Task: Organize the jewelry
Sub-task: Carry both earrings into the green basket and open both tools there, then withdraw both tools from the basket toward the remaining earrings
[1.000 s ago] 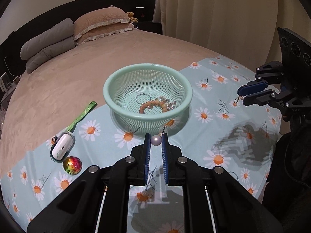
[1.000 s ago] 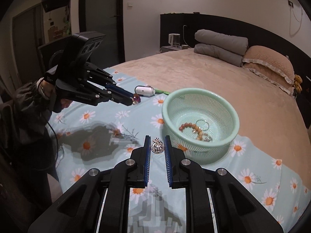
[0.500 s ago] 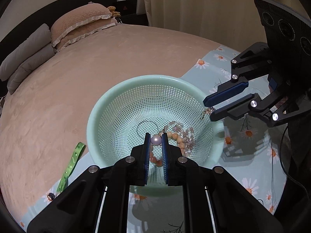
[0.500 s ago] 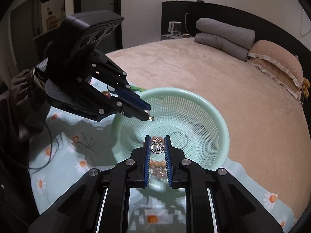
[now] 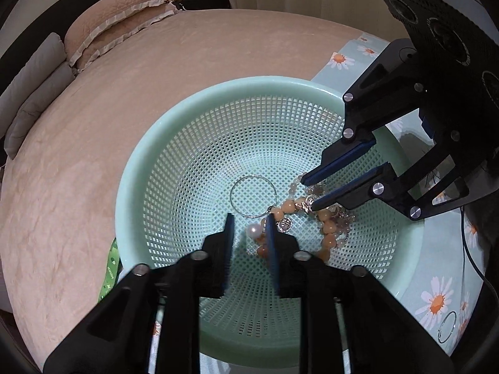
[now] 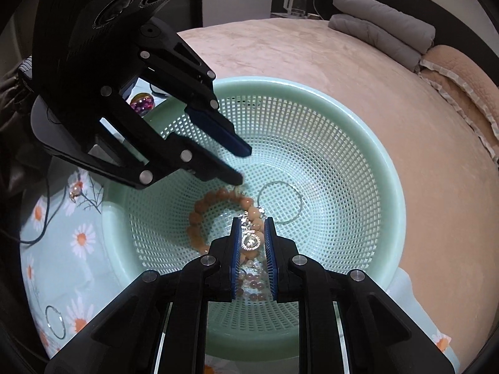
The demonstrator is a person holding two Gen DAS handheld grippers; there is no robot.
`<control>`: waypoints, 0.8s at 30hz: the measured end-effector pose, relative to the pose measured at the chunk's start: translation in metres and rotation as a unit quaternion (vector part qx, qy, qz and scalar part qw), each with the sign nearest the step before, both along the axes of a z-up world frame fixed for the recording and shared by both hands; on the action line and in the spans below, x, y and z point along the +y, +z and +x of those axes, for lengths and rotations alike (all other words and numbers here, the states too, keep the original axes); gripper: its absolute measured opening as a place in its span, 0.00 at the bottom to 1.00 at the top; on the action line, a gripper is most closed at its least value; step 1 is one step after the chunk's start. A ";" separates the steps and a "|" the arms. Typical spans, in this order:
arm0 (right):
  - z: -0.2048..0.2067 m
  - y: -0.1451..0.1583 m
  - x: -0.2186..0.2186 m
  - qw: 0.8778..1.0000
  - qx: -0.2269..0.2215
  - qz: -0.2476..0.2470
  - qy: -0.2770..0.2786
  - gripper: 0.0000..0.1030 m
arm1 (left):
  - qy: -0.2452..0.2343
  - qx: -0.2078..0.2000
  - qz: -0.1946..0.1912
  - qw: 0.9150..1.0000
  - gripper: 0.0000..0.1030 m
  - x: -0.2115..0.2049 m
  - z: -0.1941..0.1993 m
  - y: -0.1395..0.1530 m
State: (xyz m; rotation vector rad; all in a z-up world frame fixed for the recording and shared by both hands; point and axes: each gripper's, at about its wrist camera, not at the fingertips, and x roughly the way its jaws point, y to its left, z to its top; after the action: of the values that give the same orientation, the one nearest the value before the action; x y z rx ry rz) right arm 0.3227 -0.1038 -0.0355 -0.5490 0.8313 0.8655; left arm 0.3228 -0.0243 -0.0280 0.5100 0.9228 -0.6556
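Note:
A mint mesh basket (image 5: pixel 123 208) (image 6: pixel 397 205) on the bed holds an orange bead bracelet (image 5: pixel 327 227) (image 6: pixel 199 215), a thin silver hoop (image 5: pixel 253 176) (image 6: pixel 279 182) and pale beads. My left gripper (image 5: pixel 249 222) (image 6: pixel 241 164) hangs inside the basket with its jaws opening. A white pearl (image 5: pixel 253 232) sits loose between its fingers, and neither pad presses on it. My right gripper (image 6: pixel 252 222) (image 5: pixel 308 194) reaches in from the other side. Its jaws are just starting to open, with a round silver pendant (image 6: pixel 251 241) still between the pads.
The basket stands on a daisy-print cloth (image 5: pixel 436 299) over a tan bedspread. On the cloth lie another silver hoop (image 6: pixel 55 321), a small earring (image 6: pixel 75 190), an iridescent ball (image 6: pixel 142 104) and a green ribbon (image 5: pixel 109 275). Pillows (image 5: pixel 124 9) lie at the bed's head.
Both grippers moved from above the cloth into the basket and sank toward its bottom. The left jaws spread and let go of the pearl. The right jaws still hold the pendant.

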 end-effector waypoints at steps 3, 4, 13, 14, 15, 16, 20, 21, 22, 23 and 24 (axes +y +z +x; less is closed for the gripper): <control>-0.004 0.005 -0.004 1.000 -0.006 0.000 -0.003 0.34 | 0.008 -0.009 -0.010 1.000 0.52 0.008 -0.007 0.008; -0.007 0.008 -0.005 1.000 -0.018 -0.001 -0.006 0.45 | 0.014 -0.018 -0.011 1.000 0.62 0.011 -0.010 0.012; -0.030 0.047 -0.020 0.997 -0.054 0.009 -0.053 0.84 | 0.074 -0.070 -0.018 0.995 0.94 0.041 -0.042 0.060; -0.037 0.053 -0.021 0.997 -0.061 0.011 -0.054 0.84 | 0.081 -0.076 -0.017 0.994 0.94 0.044 -0.046 0.067; -0.045 0.059 -0.022 0.996 -0.066 0.013 -0.054 0.84 | 0.087 -0.080 -0.016 0.993 0.94 0.044 -0.052 0.072; -0.050 0.065 -0.023 0.996 -0.071 0.015 -0.055 0.84 | 0.094 -0.083 -0.016 0.992 0.94 0.047 -0.058 0.077; -0.079 0.082 -0.023 0.994 -0.087 0.008 -0.065 0.85 | 0.135 -0.094 -0.020 0.986 0.94 0.056 -0.080 0.087; -0.087 0.084 -0.023 0.994 -0.091 0.007 -0.068 0.85 | 0.144 -0.091 -0.024 0.985 0.94 0.058 -0.085 0.087; -0.095 0.087 -0.023 0.993 -0.095 0.005 -0.074 0.86 | 0.152 -0.086 -0.029 0.984 0.94 0.060 -0.095 0.086; -0.103 0.087 -0.023 0.992 -0.099 0.004 -0.079 0.87 | 0.157 -0.080 -0.034 0.984 0.94 0.061 -0.102 0.083; -0.110 0.087 -0.023 0.991 -0.101 0.004 -0.085 0.88 | 0.161 -0.076 -0.037 0.983 0.94 0.062 -0.110 0.081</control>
State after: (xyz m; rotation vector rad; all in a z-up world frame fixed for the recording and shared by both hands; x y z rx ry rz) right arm 0.2122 -0.1270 0.0519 -0.5406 0.6780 0.6455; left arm 0.2131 0.0374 0.0528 0.3284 0.8111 -0.3507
